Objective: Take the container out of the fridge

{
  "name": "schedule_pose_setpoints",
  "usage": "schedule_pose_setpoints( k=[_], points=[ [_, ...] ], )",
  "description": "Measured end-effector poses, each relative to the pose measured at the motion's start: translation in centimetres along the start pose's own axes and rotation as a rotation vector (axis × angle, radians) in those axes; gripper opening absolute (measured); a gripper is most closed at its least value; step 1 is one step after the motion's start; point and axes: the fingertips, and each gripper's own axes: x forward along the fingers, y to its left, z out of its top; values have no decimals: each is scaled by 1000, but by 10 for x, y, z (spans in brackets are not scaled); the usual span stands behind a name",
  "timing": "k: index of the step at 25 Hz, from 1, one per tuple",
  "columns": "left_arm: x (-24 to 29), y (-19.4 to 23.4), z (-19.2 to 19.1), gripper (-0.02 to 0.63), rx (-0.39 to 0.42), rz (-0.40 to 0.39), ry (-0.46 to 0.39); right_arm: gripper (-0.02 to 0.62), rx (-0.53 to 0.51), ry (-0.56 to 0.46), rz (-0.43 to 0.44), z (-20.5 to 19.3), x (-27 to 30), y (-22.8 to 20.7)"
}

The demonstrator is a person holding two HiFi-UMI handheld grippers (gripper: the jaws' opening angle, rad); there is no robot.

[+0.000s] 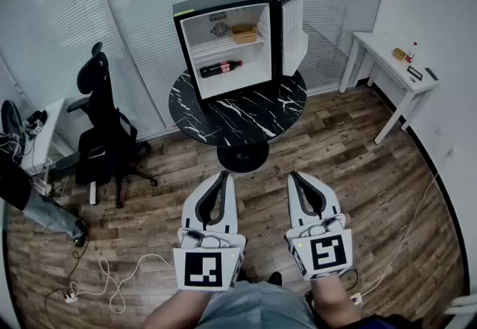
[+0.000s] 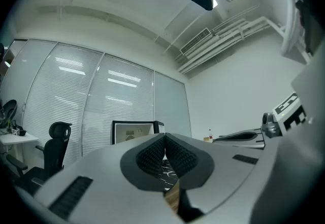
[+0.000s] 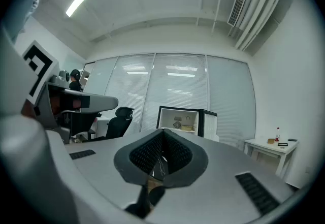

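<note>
A small black fridge stands on a round black marble table, its door swung open to the right. On its upper shelf sits a tan container; a cola bottle lies on the fridge floor. My left gripper and right gripper hover low in the head view, well short of the table, both shut and empty. The right gripper view shows the shut right gripper with the fridge far beyond it. In the left gripper view, the left gripper has its tips touching.
A black office chair stands left of the table. A white desk with small items lines the right wall. A person's legs show at the far left beside another white table. Cables trail over the wooden floor.
</note>
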Motion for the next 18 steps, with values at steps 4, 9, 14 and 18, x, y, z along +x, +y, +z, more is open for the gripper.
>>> schedule_pose_setpoints(
  k=[4,9,14,18],
  points=[
    [1,7,0,14,11,-1,-6,12,-4,-1,4,1,5,4],
    [1,18,3,14,1,-4,-21,12,6,-17,9,5,13,13],
    [0,35,9,14,0,-9,-49,14,2,-45,-15,16,24,20],
    [0,49,6,14,-4,-27,-41,14,-2,-57,-41,24,34,29]
  ],
)
